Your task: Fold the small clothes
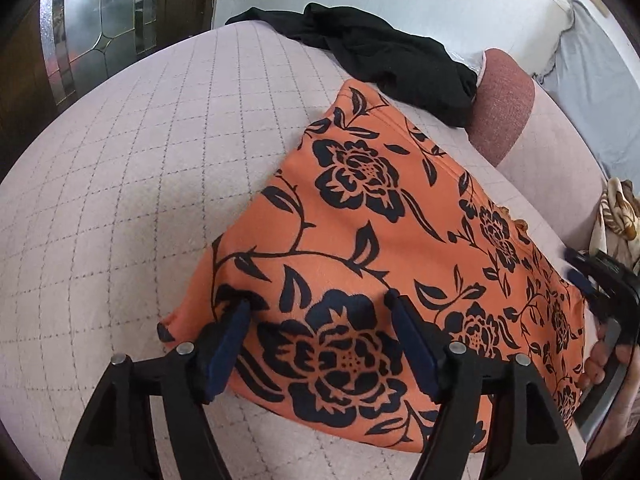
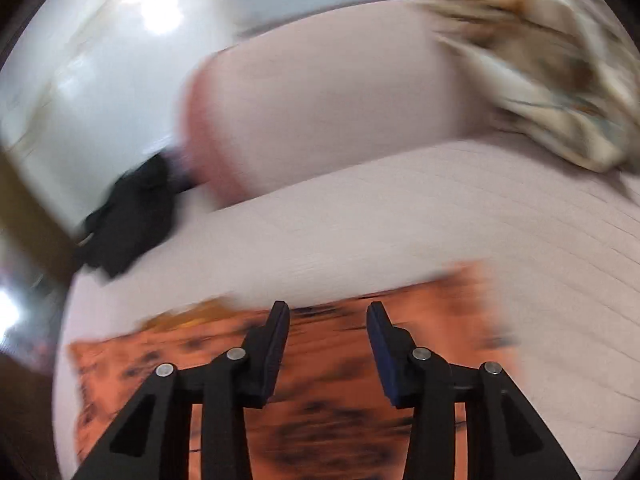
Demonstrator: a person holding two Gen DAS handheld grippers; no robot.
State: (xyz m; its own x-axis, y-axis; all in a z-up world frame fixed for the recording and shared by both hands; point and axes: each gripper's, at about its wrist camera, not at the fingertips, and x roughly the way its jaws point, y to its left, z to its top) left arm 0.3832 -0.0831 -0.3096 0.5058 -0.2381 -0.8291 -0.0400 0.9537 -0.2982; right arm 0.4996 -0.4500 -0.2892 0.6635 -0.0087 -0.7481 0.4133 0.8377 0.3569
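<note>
1. At the bottom of the left wrist view, the left claw [image 1: 318,300] stands with its jaws apart over the near end of the orange floral garment [image 1: 384,240] — the tips sit just above or lightly on the cloth, with nothing pinched between them.

2. Low in the right wrist view, heavily blurred, the right claw [image 2: 328,310] also has a clear gap between its jaws and nothing gripped. It hovers over the same orange floral garment [image 2: 340,380], near that cloth's far edge.

3. At the right edge of the left view, the right claw [image 1: 580,272] shows again with a hand [image 1: 608,364] behind it, beside the garment's right-hand side.

4. Across the middle of the left view the garment lies flat on the quilted pink bed cover [image 1: 140,184] as a neat slab with straight edges. I judge it to be already folded at least once; whether another fold is wanted I cannot tell.

5. Further back, toward the upper middle of the left view, a black garment [image 1: 372,60] lies crumpled beside a pink pillow [image 1: 504,100] — it looks unfolded, so it is probably still to do.

6. In the upper right of the right view, a cream and brown patterned cloth [image 2: 540,72] lies bunched; that too seems to be work left.
</note>
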